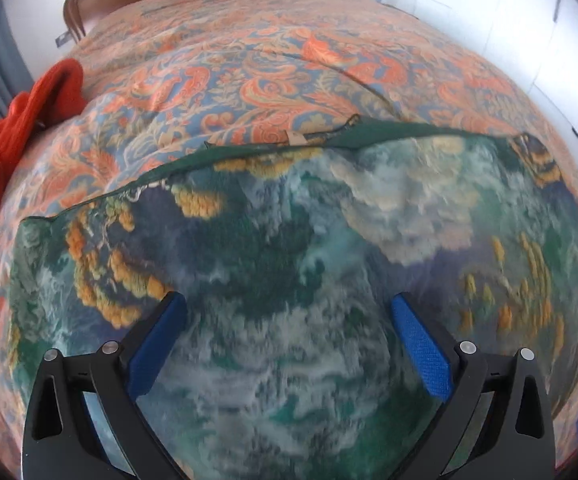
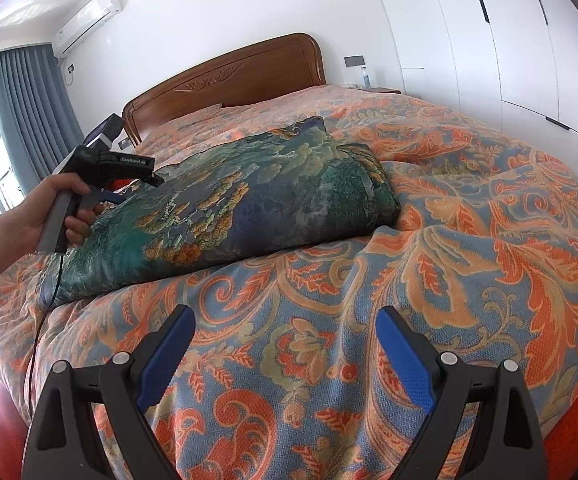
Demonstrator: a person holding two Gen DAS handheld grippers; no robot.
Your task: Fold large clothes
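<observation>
- One folded green patterned garment [image 1: 289, 280] lies on the bed [image 2: 469, 240], directly under the left claw [image 1: 287, 312], fingers apart.
- Right claw [image 2: 285, 328]: fingers apart, empty, garment ahead-left.
- One orange garment [image 1: 25, 128] far left.

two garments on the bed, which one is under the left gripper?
The green printed one, folded, directly below the open left gripper. The orange one lies bunched apart at the bed's edge. The right gripper, also open, is over bare bedspread.

Green-blue garment [image 2: 249, 200] with yellow motifs — orange-blue paisley bedspread [image 2: 449, 240].
</observation>
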